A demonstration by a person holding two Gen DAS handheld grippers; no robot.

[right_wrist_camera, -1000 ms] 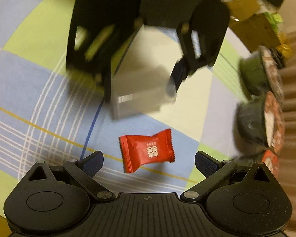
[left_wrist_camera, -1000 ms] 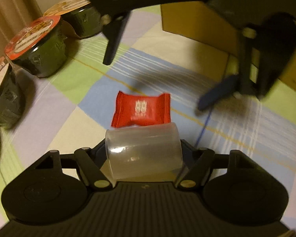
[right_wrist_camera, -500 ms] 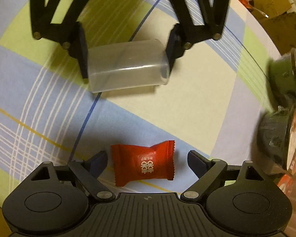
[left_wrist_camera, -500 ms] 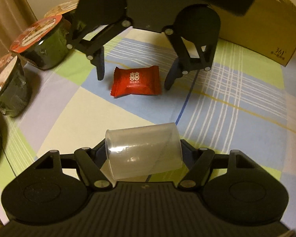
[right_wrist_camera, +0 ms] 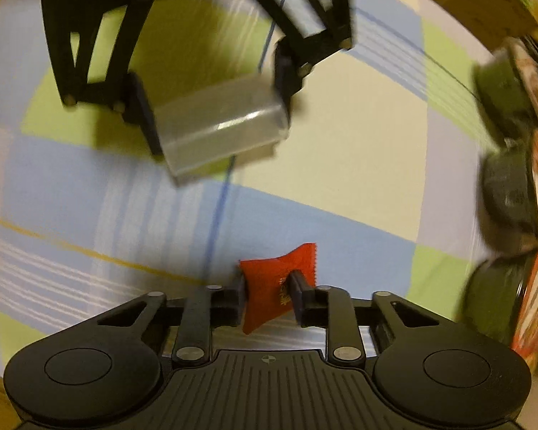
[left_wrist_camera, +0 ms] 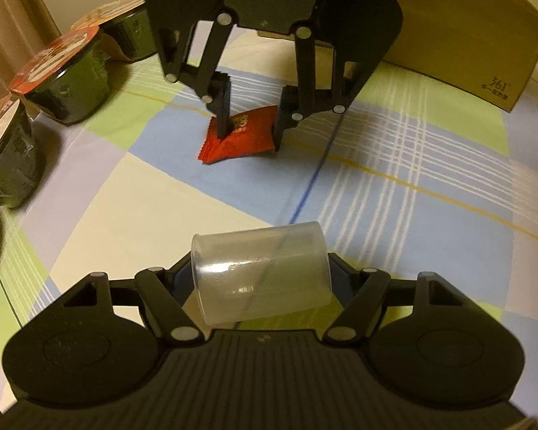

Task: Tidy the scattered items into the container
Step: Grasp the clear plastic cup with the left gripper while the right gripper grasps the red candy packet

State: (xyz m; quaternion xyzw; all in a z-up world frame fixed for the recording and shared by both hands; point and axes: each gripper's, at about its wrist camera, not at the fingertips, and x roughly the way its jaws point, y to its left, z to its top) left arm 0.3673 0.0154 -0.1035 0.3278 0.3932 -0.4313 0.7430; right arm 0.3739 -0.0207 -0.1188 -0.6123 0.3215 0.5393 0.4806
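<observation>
My left gripper (left_wrist_camera: pixel 262 279) is shut on a clear plastic cup (left_wrist_camera: pixel 262 272), held sideways above the checked tablecloth; the cup also shows blurred in the right wrist view (right_wrist_camera: pixel 218 129). My right gripper (right_wrist_camera: pixel 269 290) is shut on a red candy packet (right_wrist_camera: pixel 269 286), pinching it across its middle. In the left wrist view the right gripper (left_wrist_camera: pixel 251 132) stands over the same red packet (left_wrist_camera: pixel 244 139), which is crumpled between the jaws on the blue square of the cloth.
Several dark foil-lidded bowls stand along the left in the left wrist view (left_wrist_camera: pixel 64 79) and along the right in the right wrist view (right_wrist_camera: pixel 509 193). A cardboard box (left_wrist_camera: pixel 459 28) stands at the back right. The tablecloth (left_wrist_camera: pixel 394 186) covers the table.
My right gripper came down over the red packet and closed on it, squeezing it narrow. My left gripper kept its hold on the cup and drew back a little.
</observation>
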